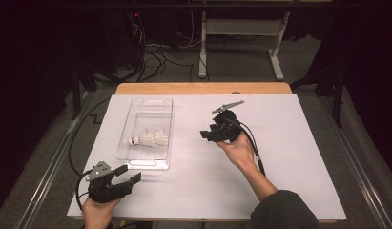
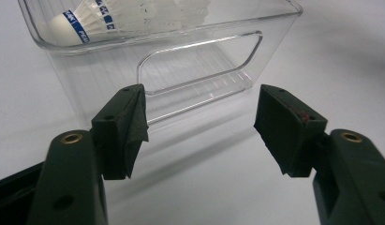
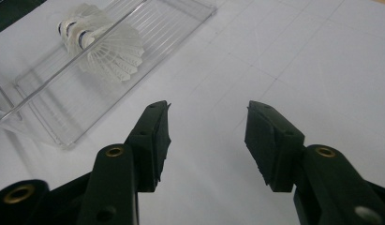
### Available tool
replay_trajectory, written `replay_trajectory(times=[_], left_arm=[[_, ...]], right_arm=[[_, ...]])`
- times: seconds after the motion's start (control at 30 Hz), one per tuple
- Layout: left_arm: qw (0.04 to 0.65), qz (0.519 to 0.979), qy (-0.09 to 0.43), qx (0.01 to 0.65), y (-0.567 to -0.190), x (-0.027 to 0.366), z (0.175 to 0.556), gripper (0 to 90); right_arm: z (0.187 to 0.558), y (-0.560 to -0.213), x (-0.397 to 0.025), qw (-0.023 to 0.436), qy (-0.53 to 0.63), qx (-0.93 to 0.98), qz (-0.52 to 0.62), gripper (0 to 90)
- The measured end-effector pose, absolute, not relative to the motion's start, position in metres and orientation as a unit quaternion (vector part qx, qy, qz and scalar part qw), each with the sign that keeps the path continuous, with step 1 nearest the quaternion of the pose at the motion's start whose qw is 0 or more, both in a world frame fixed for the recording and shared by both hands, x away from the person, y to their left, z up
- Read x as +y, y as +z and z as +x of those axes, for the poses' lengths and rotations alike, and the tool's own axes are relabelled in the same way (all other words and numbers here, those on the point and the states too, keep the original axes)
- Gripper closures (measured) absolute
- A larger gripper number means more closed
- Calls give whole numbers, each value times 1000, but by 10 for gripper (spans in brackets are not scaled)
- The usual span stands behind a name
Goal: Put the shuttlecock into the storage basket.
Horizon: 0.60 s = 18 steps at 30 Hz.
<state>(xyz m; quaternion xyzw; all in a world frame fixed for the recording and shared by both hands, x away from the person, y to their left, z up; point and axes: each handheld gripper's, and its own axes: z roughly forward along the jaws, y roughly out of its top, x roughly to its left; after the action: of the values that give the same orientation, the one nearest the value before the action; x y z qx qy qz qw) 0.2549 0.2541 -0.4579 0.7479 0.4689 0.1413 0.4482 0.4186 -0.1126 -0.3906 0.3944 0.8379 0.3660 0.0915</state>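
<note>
Left gripper (image 1: 128,177) is held w/ jaws spread, nothing between them, just off the near short end of the clear tray (image 1: 168,125), pointed at its handle cutout. Right gripper (image 1: 206,135) is likewise spread and empty, raised well apart from the tray's right long side, aimed toward it. Shuttlecocks (image 1: 149,139) are seen lying inside the tray, approx mid-length, cork tip toward its left wall. Tray is set on a white sheet (image 1: 279,143).
</note>
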Motion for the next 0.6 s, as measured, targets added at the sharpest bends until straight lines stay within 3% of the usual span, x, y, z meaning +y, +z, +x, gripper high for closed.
replay_trajectory(times=[0.6], left_arm=[[447,748,142,470,-458,255,255,350]], right_arm=[[414,-394,-131,91,369,831,407,503]])
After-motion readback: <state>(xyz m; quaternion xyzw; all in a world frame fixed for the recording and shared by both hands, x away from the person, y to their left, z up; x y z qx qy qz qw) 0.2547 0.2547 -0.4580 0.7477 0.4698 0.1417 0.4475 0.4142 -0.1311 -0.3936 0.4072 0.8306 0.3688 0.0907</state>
